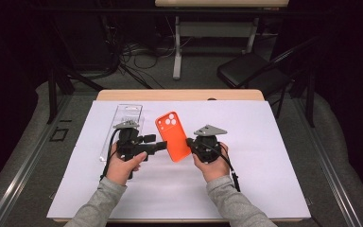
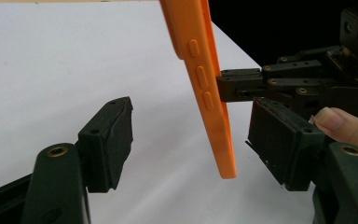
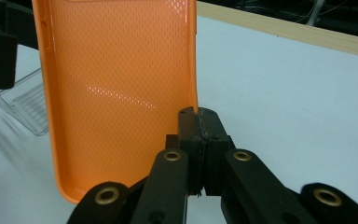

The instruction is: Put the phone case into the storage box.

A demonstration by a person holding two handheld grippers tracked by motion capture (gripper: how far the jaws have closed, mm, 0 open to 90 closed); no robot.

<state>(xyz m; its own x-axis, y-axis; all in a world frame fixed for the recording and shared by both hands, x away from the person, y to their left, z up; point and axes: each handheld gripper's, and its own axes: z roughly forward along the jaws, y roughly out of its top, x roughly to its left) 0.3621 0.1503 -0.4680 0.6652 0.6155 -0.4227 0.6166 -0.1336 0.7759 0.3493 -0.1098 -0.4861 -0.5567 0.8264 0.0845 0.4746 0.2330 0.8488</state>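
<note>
An orange phone case is held up off the white sheet, tilted, with its camera cutout toward the far side. My right gripper is shut on the case's right long edge; in the right gripper view its jaws pinch the rim of the case, whose textured inside faces the camera. My left gripper comes in from the left. In the left gripper view the lower end of the case stands between the jaws of the left gripper with a gap on each side, so it is open.
A clear plastic package lies on the white sheet behind the left gripper, also visible as clear plastic in the right gripper view. The table's wooden far edge borders the sheet. A black chair stands beyond the table.
</note>
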